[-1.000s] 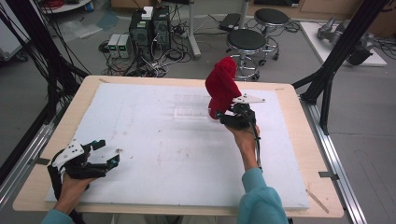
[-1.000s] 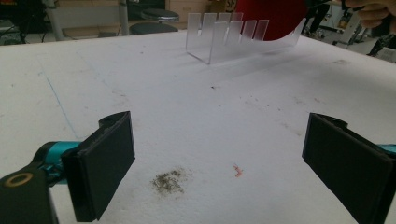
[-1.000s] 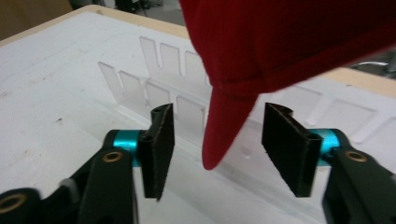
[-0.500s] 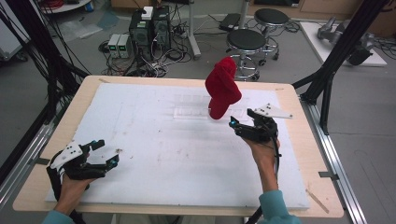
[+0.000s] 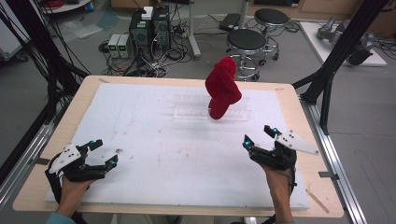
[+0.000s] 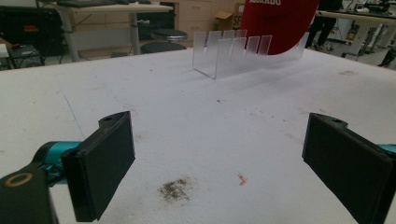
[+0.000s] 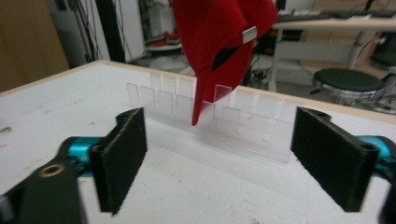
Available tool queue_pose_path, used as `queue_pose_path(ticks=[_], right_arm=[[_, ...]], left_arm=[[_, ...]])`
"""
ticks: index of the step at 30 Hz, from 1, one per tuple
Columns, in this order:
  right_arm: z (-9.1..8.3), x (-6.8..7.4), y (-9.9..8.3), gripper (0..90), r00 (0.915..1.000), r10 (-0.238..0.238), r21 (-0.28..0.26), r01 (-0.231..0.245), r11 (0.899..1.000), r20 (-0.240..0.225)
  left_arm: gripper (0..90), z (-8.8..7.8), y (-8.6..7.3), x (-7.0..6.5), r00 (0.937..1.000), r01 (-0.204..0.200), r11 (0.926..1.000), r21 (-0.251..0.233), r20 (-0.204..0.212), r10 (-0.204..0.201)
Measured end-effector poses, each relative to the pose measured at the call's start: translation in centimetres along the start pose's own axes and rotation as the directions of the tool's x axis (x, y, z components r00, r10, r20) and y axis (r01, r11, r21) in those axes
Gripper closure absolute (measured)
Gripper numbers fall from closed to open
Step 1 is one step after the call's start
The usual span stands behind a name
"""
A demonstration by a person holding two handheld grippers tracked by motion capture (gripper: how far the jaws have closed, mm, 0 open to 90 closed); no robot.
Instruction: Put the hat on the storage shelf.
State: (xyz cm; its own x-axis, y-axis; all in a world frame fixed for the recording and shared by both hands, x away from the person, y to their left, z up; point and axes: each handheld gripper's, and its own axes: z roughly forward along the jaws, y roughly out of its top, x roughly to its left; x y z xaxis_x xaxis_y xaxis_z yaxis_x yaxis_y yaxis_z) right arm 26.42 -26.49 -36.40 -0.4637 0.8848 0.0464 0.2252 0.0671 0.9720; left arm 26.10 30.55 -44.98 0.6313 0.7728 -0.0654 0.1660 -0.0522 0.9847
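A red cap (image 5: 222, 87) stands upright in a clear acrylic slotted rack (image 5: 210, 111) at the back middle of the white table, brim pointing down. In the right gripper view the cap (image 7: 224, 37) rises from the rack (image 7: 219, 121) straight ahead of the jaws. My right gripper (image 5: 259, 136) rests near the front right, open and holding nothing. At the front left my left gripper (image 5: 103, 152) also stands open and empty. The left gripper view has the rack (image 6: 233, 51) and the cap (image 6: 280, 23) far off.
The white foam board (image 5: 154, 135) covers a wooden table with a bare rim (image 5: 308, 140). Black frame posts (image 5: 336, 60) stand at the right, and stools (image 5: 246, 42) and computers (image 5: 144, 28) sit on the floor beyond the far edge. A dark smudge (image 6: 175, 189) marks the board.
My right gripper let go of the red cap, leaving it on the rack, and drew back toward the front right with its jaws open. The left gripper stayed put.
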Motion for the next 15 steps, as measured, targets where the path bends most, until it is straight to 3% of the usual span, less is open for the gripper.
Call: queue_pose_path(ticks=[4, 9, 11, 15], right_arm=[[-0.8, -0.1, -2.4, 12.1, 0.9997, 0.008, -0.068, -0.006, 0.998, 0.021], [-1.0, 0.0, -5.0, 11.6, 0.9998, -0.009, -0.082, 0.011, 0.997, 0.02], [-1.1, 0.1, -6.0, 11.6, 0.9999, -0.005, -0.118, 0.006, 0.993, 0.01], [-1.0, 0.2, -7.5, 11.6, 0.9999, -0.013, -0.108, 0.014, 0.994, 0.01]], left_arm=[[9.6, -0.2, -0.1, -0.3, 0.9998, -0.021, 0.9995, -0.023, -0.008, 0.021], [9.6, -0.3, -0.2, -0.6, 0.998, -0.062, 0.9977, -0.028, -0.015, 0.062], [9.6, -0.3, -0.2, -0.6, 0.9985, -0.054, 0.9981, -0.031, -0.016, 0.053], [9.6, -0.3, -0.2, -0.6, 0.9983, -0.056, 0.9979, -0.033, -0.017, 0.055]])
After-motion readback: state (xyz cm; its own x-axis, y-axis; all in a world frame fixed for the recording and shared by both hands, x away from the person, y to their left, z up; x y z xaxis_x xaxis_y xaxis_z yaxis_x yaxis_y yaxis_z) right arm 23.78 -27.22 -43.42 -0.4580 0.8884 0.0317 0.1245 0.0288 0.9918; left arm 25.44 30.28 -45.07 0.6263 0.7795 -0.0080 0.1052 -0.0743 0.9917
